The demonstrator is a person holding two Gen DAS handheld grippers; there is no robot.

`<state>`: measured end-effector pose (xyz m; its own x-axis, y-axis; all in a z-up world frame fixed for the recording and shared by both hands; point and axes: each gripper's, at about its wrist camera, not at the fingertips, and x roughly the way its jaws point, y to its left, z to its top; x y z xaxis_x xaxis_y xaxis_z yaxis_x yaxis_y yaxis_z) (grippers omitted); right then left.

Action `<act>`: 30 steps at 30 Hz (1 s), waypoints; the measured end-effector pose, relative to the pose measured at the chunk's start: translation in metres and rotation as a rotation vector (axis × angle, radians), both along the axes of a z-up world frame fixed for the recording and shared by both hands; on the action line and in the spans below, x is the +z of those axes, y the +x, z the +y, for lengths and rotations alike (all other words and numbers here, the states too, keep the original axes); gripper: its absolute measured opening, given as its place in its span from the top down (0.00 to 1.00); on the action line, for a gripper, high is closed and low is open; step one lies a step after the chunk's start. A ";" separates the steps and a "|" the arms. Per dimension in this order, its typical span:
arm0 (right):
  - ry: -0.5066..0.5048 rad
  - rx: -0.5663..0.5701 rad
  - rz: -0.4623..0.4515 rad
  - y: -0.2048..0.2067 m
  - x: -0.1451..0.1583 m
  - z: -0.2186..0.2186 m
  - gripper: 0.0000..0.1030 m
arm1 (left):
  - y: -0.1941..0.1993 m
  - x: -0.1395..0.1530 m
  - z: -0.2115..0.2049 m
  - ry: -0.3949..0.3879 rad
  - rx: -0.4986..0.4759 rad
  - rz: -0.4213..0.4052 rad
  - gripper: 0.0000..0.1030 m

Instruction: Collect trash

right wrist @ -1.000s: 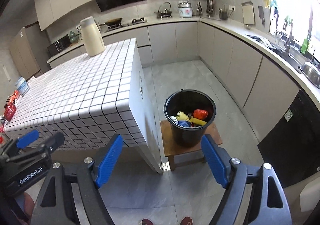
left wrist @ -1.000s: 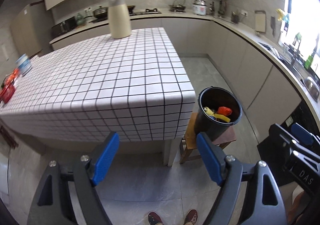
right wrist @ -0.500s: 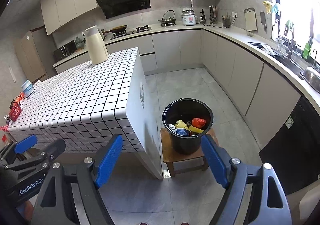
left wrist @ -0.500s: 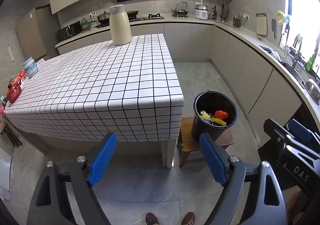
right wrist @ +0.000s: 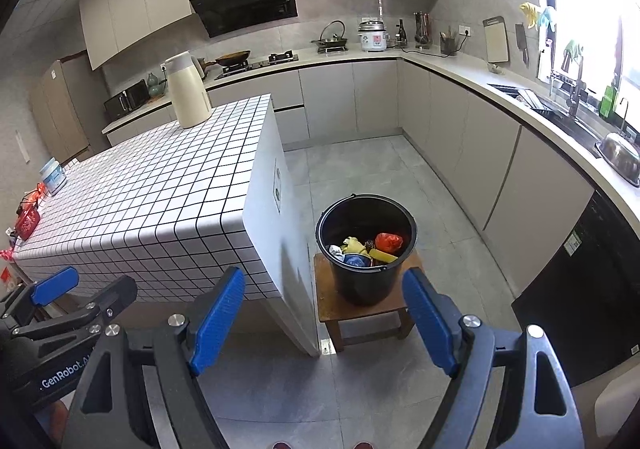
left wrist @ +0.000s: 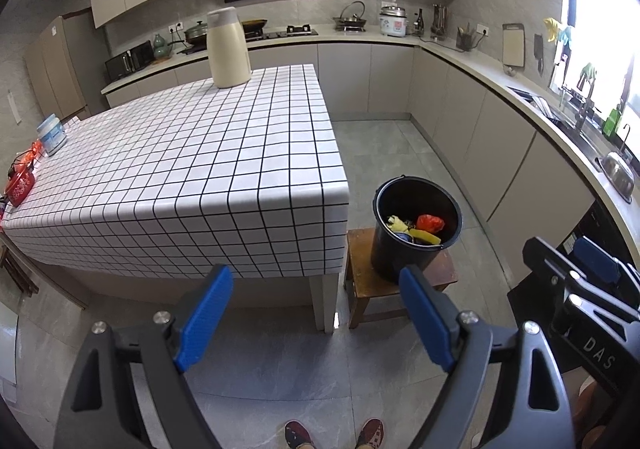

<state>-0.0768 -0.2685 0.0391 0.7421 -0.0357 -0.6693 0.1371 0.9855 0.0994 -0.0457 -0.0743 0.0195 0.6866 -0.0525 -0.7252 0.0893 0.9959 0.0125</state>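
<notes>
**Kitchen with a filled trash bucket beside the tiled counter**

A grey-floored kitchen holds a white grid-tiled counter (left wrist: 192,165) at centre left, with a cream jug (left wrist: 228,47) at its far end. Just right of the counter, a black bucket (right wrist: 366,261) stands on a small wooden stool (right wrist: 362,315), containing yellow, red and blue trash (right wrist: 368,247). At the bottom of each view, the left gripper (left wrist: 316,319) and right gripper (right wrist: 324,319) hover over the floor, jaws spread apart and empty; the left jaws have just been opening.

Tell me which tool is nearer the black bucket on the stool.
Right, though only slightly. The right tool faces the black bucket almost head-on, framed between its fingers. The left tool stands off to the side, facing the table corner.
</notes>
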 end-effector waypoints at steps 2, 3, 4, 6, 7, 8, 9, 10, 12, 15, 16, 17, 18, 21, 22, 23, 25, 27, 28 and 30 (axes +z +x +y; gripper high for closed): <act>-0.004 -0.003 -0.001 -0.001 0.001 -0.001 0.20 | -0.001 0.000 -0.002 0.002 -0.002 -0.003 0.16; -0.006 -0.005 -0.002 -0.001 0.001 -0.001 0.20 | -0.002 0.001 -0.002 0.002 -0.002 -0.003 0.16; -0.009 -0.006 -0.002 -0.002 0.001 -0.002 0.20 | -0.002 0.001 -0.003 0.001 -0.003 -0.003 0.16; -0.010 -0.005 -0.003 -0.002 0.001 -0.003 0.20 | -0.002 0.001 -0.004 0.002 -0.003 -0.003 0.16; -0.009 -0.004 -0.003 -0.002 0.001 -0.003 0.20 | -0.003 0.002 -0.005 0.002 -0.005 -0.003 0.16; -0.007 -0.004 -0.002 -0.002 0.001 -0.003 0.20 | -0.002 0.002 -0.005 0.004 -0.006 -0.002 0.16; -0.007 -0.003 -0.001 -0.002 0.001 -0.003 0.20 | -0.002 0.002 -0.006 0.007 -0.005 -0.003 0.16; -0.007 -0.001 0.000 -0.001 0.001 -0.003 0.20 | -0.003 0.003 -0.008 0.008 -0.004 -0.003 0.16; -0.007 0.002 0.001 0.000 0.001 -0.002 0.20 | -0.002 0.003 -0.008 0.010 -0.004 -0.004 0.16; -0.006 0.007 0.002 0.002 0.001 -0.003 0.20 | 0.000 0.004 -0.008 0.011 -0.001 -0.003 0.16; -0.007 0.009 0.003 0.003 0.001 -0.003 0.20 | 0.000 0.003 -0.008 0.011 0.000 -0.001 0.16; -0.007 0.011 0.004 0.004 0.000 -0.002 0.20 | 0.001 0.003 -0.008 0.011 0.001 0.000 0.16; -0.008 0.013 0.005 0.005 0.000 -0.003 0.20 | 0.002 0.003 -0.008 0.010 0.002 0.001 0.16; -0.006 0.018 0.010 0.009 -0.001 -0.003 0.20 | 0.005 0.003 -0.007 0.009 0.002 0.005 0.16; -0.005 0.019 0.011 0.009 -0.001 -0.003 0.20 | 0.004 0.003 -0.007 0.010 0.003 0.005 0.16; -0.005 0.020 0.011 0.010 -0.001 -0.003 0.20 | 0.005 0.003 -0.007 0.010 0.003 0.005 0.16; -0.005 0.022 0.011 0.011 -0.001 -0.003 0.20 | 0.006 0.002 -0.007 0.006 -0.001 0.006 0.16; -0.004 0.023 0.012 0.012 -0.002 -0.003 0.20 | 0.008 0.002 -0.007 0.004 -0.005 0.004 0.16; -0.003 0.023 0.013 0.012 -0.002 -0.003 0.20 | 0.008 0.002 -0.007 0.002 -0.011 0.002 0.16; 0.000 0.023 0.014 0.014 -0.003 -0.003 0.20 | 0.007 0.003 -0.008 -0.001 -0.025 -0.023 0.16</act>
<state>-0.0630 -0.2716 0.0360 0.7332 -0.0193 -0.6797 0.1163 0.9884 0.0974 -0.0384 -0.0828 0.0224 0.7012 -0.0704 -0.7095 0.1138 0.9934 0.0139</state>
